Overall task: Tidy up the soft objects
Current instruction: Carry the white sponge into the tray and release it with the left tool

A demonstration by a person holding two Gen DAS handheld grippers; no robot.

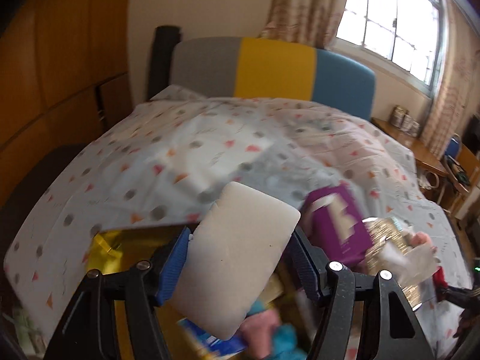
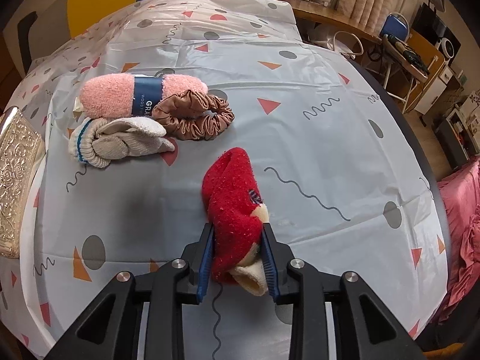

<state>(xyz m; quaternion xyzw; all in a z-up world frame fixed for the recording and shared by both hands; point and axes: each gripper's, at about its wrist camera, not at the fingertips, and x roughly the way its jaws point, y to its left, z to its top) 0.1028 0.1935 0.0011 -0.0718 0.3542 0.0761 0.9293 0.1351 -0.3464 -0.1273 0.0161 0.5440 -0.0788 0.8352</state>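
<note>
Left wrist view: left gripper [image 1: 240, 255] clamps a white foam pad [image 1: 237, 258] across its width — blue pads pressing both long edges, pad tilted and raised above a gold box [image 1: 120, 246] with pink and teal soft items in it. Frame is blurred. Pad looks light and squashy, corners rounded; a mid-width grip like this one should hold, though foam can pivot between the pads if swung hard. To the right: a purple box [image 1: 339, 225] and a clear, gold-patterned container [image 1: 393, 249], both smeared — cannot tell what they rest on.

Right wrist view, left to right: embossed gold box [image 2: 18, 186] at the cover's edge; pink fuzzy roll [image 2: 120, 94] with a navy band; cream sock [image 2: 120, 144] touching it in front; brown scrunchie [image 2: 195, 117] just beside both. Well apart, nearer the camera, a red sock [image 2: 234, 210] lies on the bed cover [image 2: 315, 126] with its cuff end between the right gripper [image 2: 238, 258] fingers. Pads sit at the fabric on both sides; I read it as a light hold — could be letting go. Sock is limp, fluffy and non-fragile; it will droop from any pinch point, so grab the bunched middle, not the cream cuff.
</note>
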